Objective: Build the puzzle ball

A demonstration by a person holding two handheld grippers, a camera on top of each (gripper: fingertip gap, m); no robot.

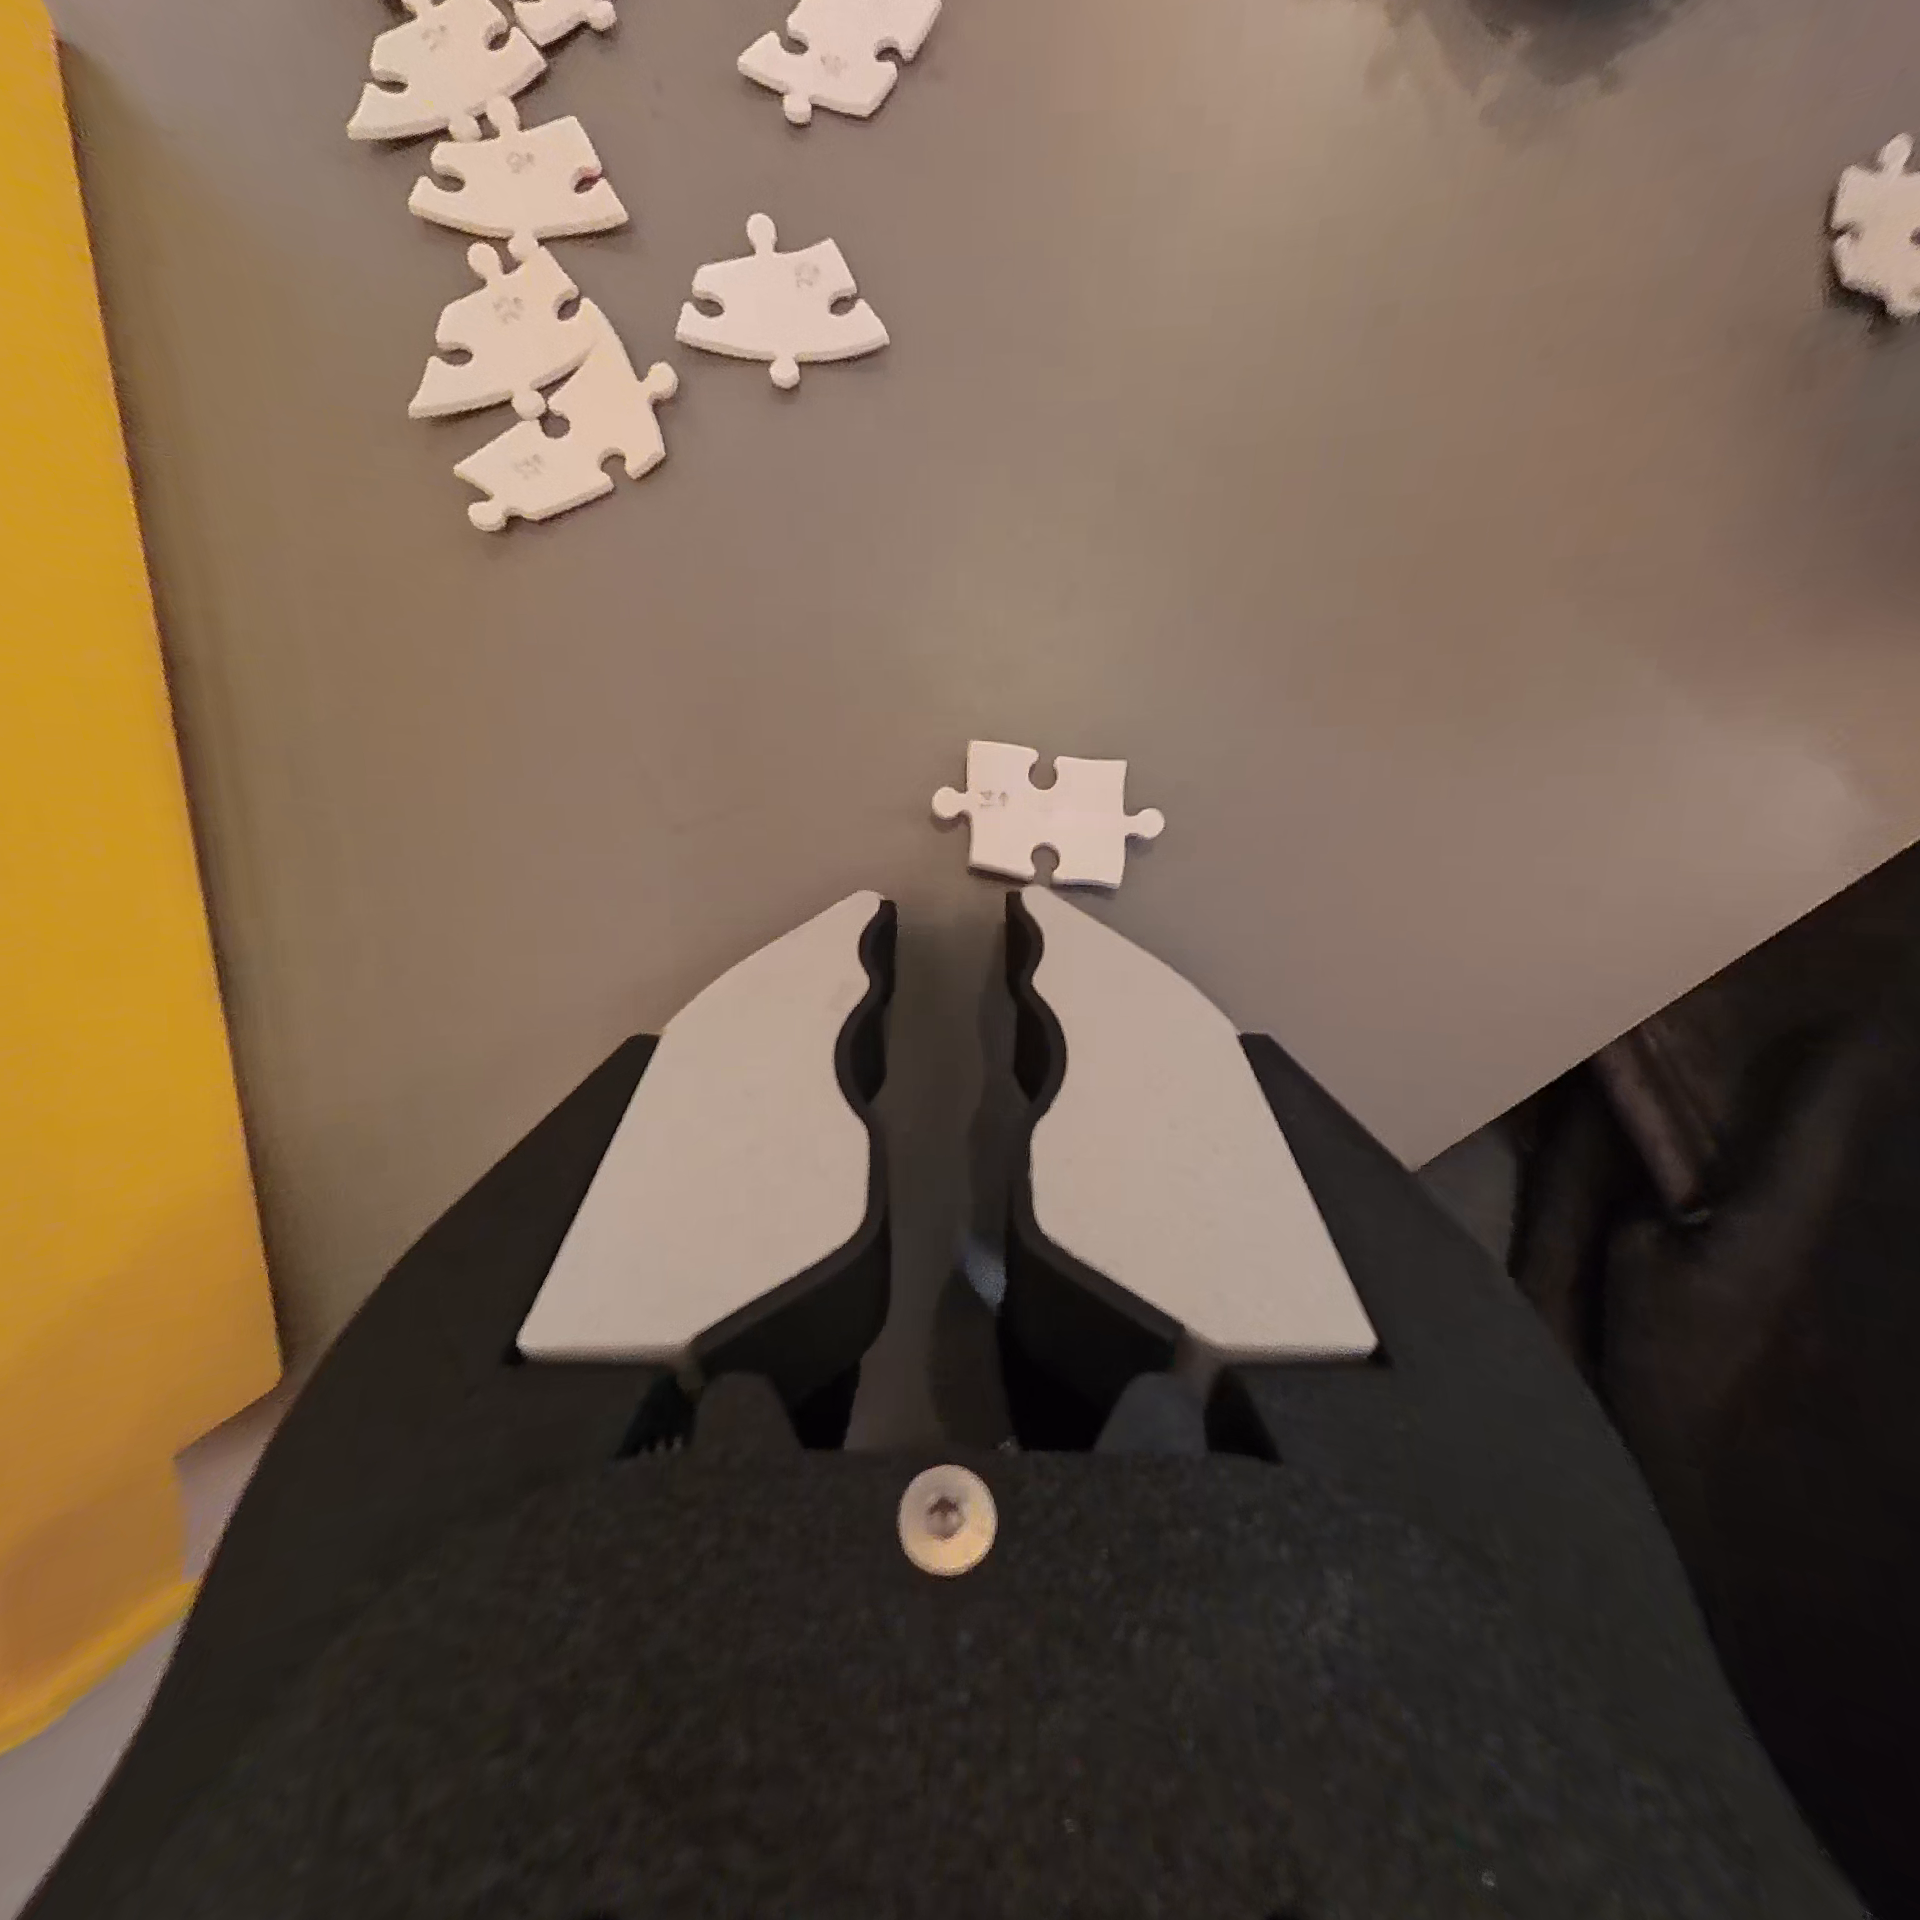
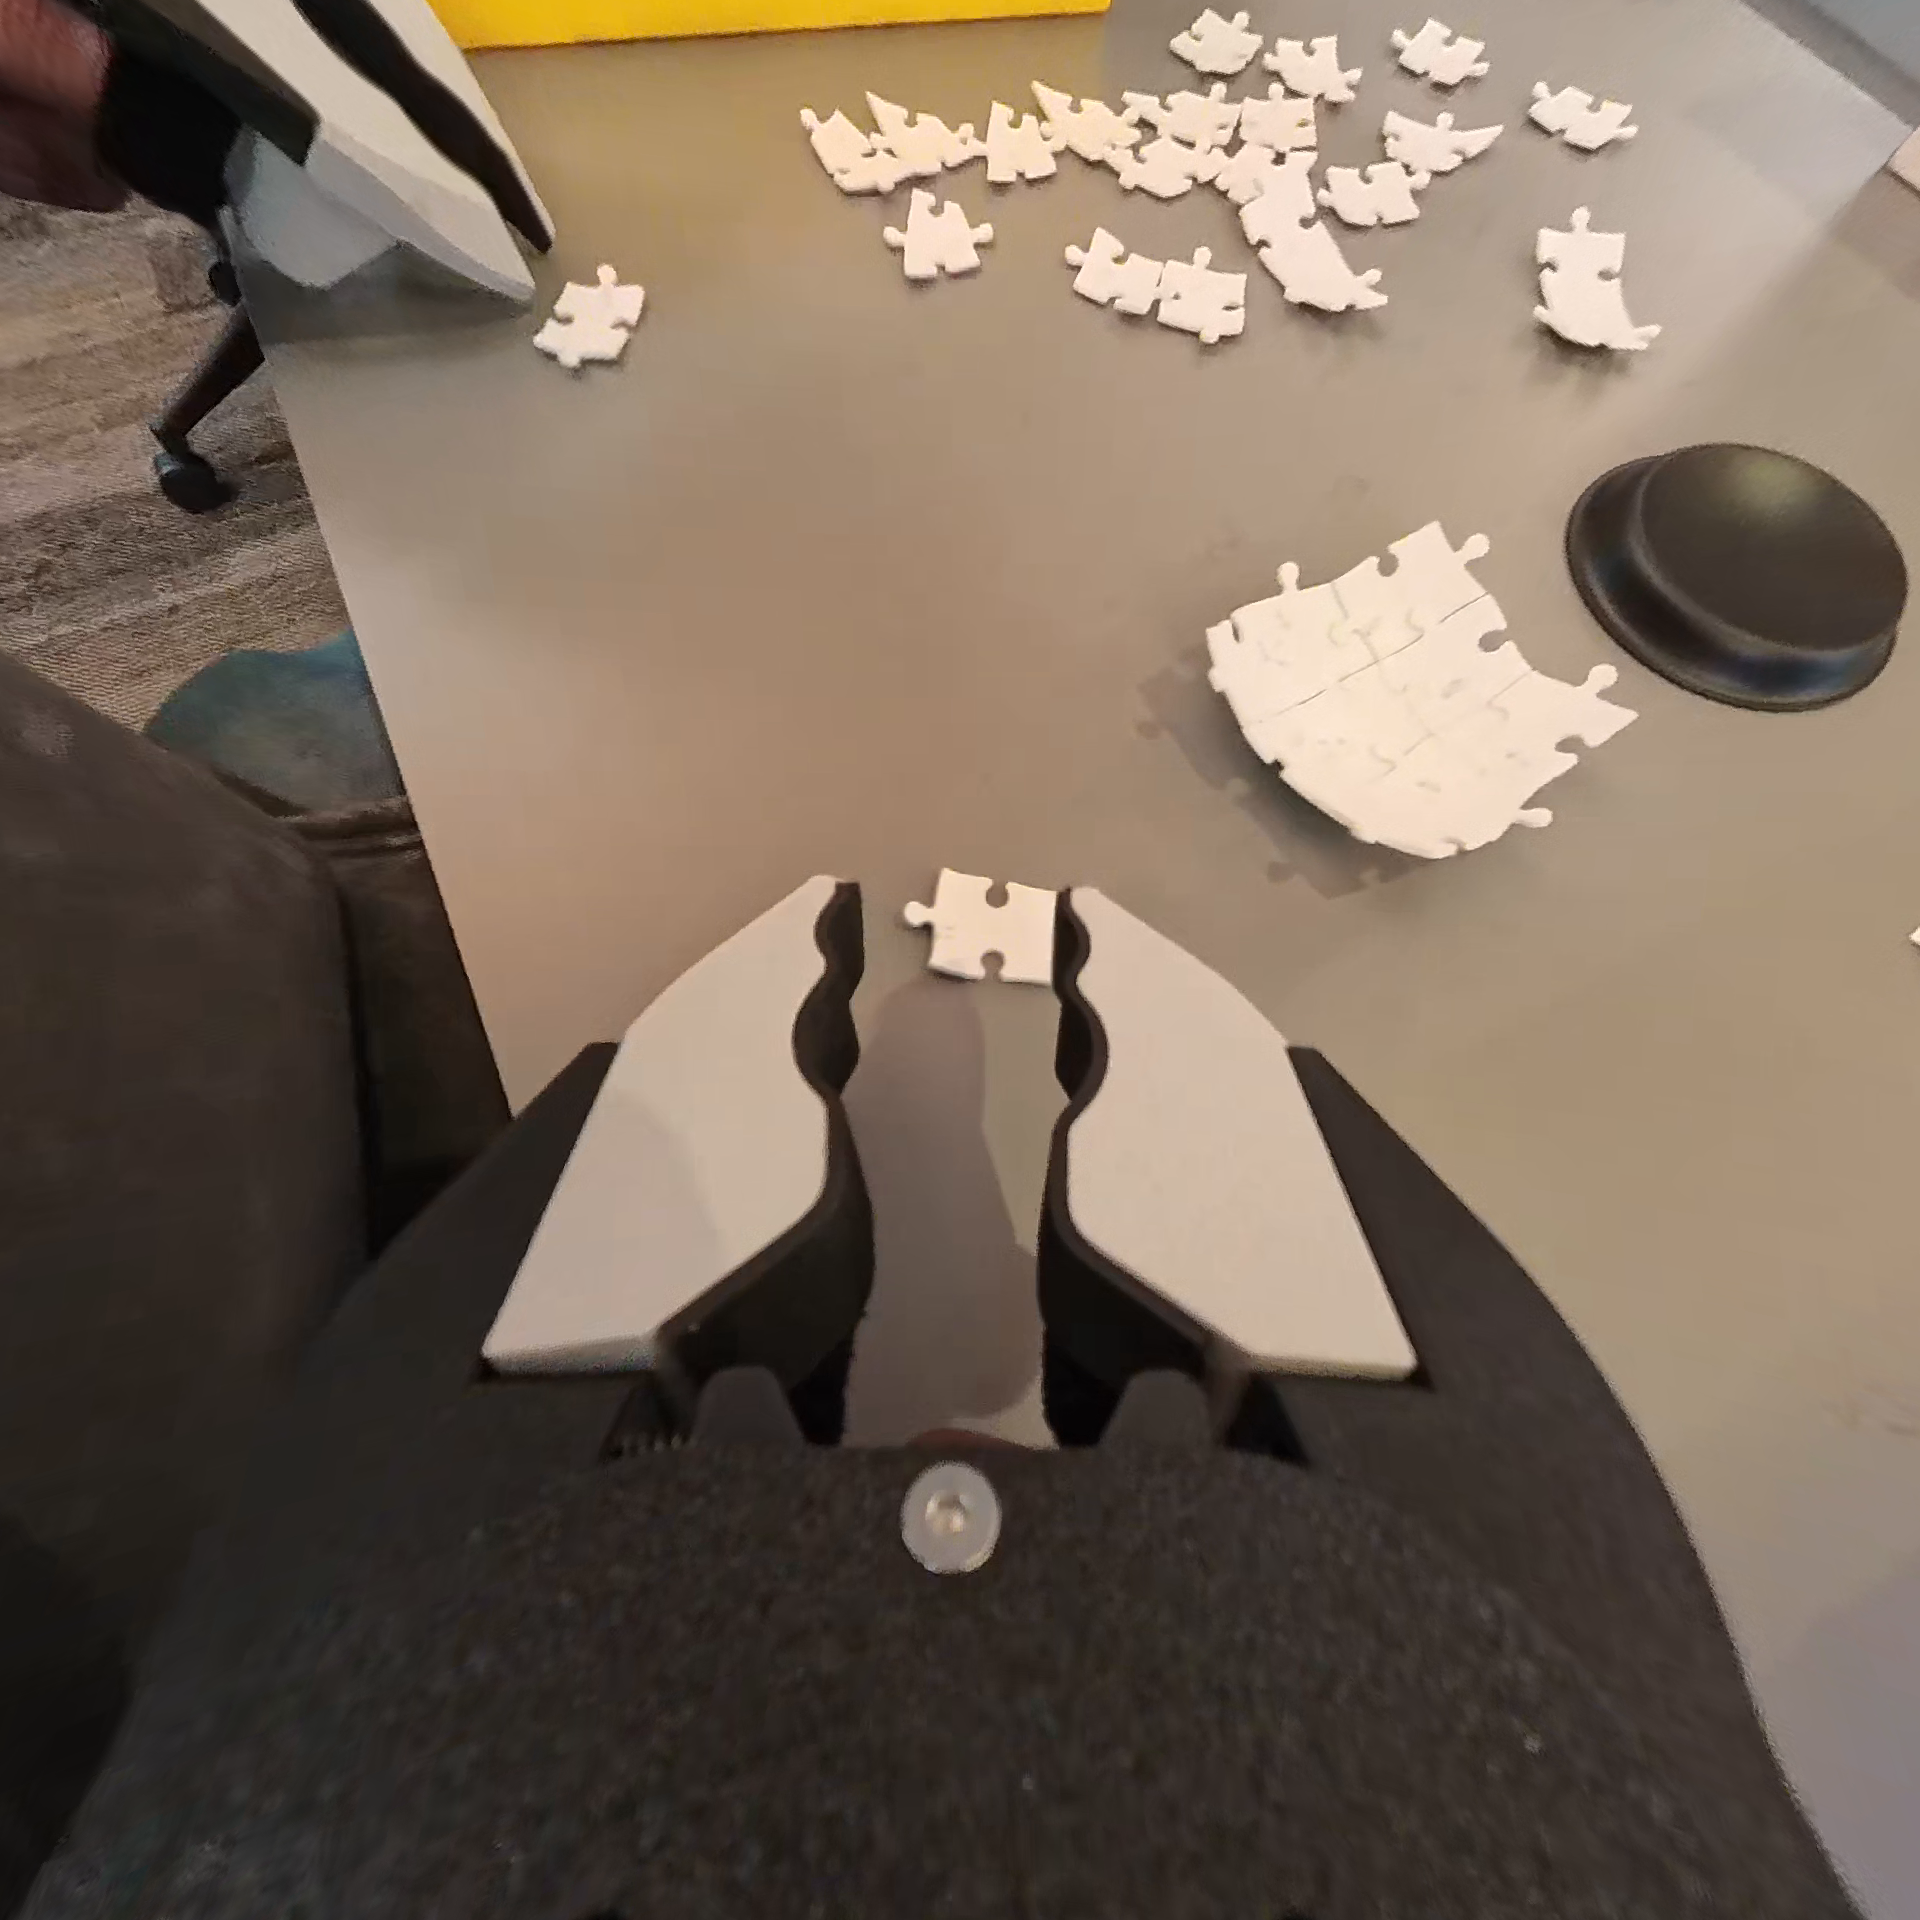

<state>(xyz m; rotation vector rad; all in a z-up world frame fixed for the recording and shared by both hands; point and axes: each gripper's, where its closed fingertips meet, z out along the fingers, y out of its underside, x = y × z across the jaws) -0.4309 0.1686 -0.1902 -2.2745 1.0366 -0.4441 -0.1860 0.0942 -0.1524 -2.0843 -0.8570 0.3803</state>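
Left gripper (image 1: 943,904): grey-and-black two-finger tongs hovering low over the grey matte tabletop (image 1: 1143,520), fingers parted by a narrow gap, pinching nothing.
Piece at left gripper: a small white two-part jigsaw piece (image 1: 1047,816) is lying flat just beyond the fingertips, apart from them.
Right gripper (image 2: 961,899): matching tongs, fingers spread wider, nothing clamped.
Piece at right gripper: a small white notched jigsaw piece (image 2: 982,925) is lying on the table at the fingertips, its right edge hidden behind the right finger; contact cannot be told.
Task object: the curved white shell of joined puzzle pieces (image 2: 1413,696) is resting on the table, right of and beyond the right gripper.
Beside shell: a round black domed base (image 2: 1745,587) is sitting just to its right.
Loose stock: scattered white puzzle pieces (image 2: 1195,156) are lying at the far side.
Border: a yellow flat panel (image 1: 94,831) is running along the table's edge.
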